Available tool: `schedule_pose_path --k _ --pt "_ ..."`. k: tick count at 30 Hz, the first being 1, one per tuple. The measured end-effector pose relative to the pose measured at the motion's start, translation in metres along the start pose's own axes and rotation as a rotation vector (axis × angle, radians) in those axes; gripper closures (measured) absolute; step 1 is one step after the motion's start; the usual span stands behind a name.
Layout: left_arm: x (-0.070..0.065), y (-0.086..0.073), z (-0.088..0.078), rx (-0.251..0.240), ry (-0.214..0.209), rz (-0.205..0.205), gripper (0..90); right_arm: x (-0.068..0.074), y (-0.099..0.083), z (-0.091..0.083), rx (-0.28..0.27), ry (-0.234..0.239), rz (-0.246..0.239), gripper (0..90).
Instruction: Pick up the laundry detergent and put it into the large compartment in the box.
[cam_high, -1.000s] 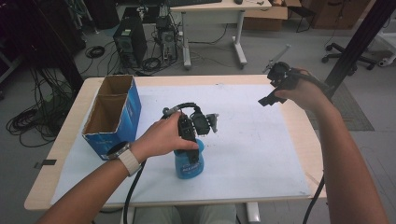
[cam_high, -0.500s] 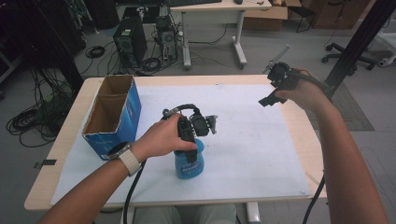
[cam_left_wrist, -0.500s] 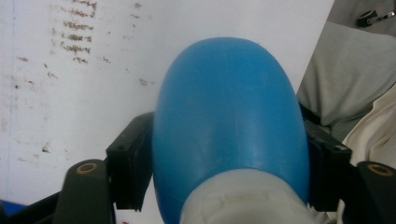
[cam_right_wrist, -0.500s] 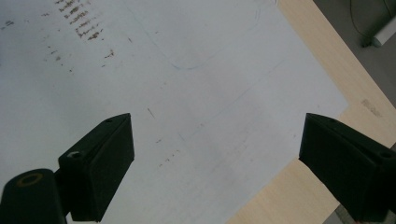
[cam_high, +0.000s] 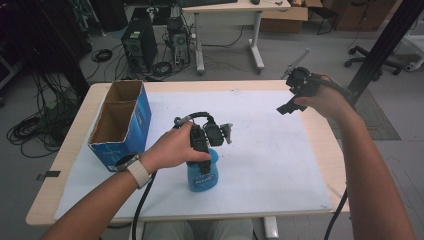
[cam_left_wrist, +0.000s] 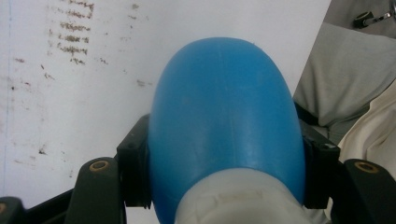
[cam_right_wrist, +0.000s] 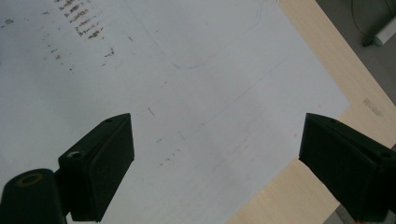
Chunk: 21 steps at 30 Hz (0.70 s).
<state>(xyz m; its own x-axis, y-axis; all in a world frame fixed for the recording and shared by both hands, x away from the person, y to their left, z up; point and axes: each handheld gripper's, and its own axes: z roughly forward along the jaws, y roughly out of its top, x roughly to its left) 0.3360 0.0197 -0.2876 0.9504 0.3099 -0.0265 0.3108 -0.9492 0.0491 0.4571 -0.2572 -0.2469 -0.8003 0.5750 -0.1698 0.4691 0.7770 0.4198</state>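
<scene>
High view: the left gripper (cam_high: 204, 145) is pressing down over a blue bottle (cam_high: 202, 175) that is standing upright on the white sheet (cam_high: 260, 150) near the table's (cam_high: 320, 137) front middle. A blue cardboard box (cam_high: 122, 122), open-topped with two compartments (nothing showing inside either), is sitting well left of the bottle. The right gripper (cam_high: 295, 92) is hovering above the far right edge.

Left gripper view: both jaws are clamping the blue bottle (cam_left_wrist: 226, 126) at its sides, just below the white neck.

Right gripper view: the right gripper (cam_right_wrist: 215, 170) is hanging with jaws wide apart over the stained white sheet (cam_right_wrist: 187, 84), gripping nothing.
</scene>
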Motion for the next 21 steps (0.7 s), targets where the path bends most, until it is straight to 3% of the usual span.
schedule_pose_path --k 21 --pt "-0.0006 0.0004 -0.001 0.002 0.008 -0.005 37.1 -0.0006 -0.0024 0.0007 -0.004 0.005 0.003 10.5"
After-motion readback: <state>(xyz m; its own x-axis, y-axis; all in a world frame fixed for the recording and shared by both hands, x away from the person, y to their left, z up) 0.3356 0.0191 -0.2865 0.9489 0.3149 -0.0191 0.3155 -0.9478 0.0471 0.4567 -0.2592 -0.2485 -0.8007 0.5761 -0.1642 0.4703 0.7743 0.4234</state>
